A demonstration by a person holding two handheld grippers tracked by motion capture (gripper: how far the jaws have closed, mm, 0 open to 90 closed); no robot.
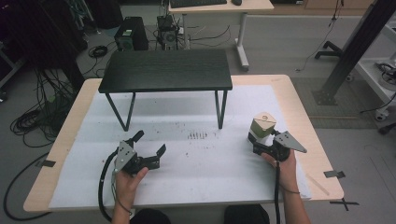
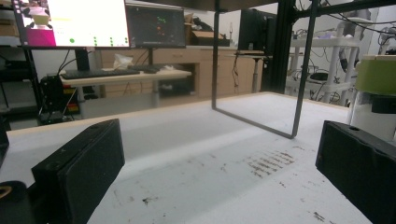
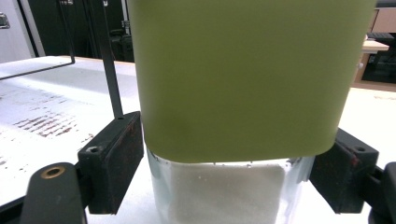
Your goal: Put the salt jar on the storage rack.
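Jar point(image 3: 224, 191) holds white powder, seen from right tool point(image 3: 226, 172) camera.

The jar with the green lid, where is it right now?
In the high view the jar stands on the white sheet at the table's right side, between the jaws of the right tool, right of the black shelf's legs.

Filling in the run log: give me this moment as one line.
left gripper: jaws open, empty, on white mat | right gripper: jaws around green-lidded jar, pads at its glass sides | black shelf: bare
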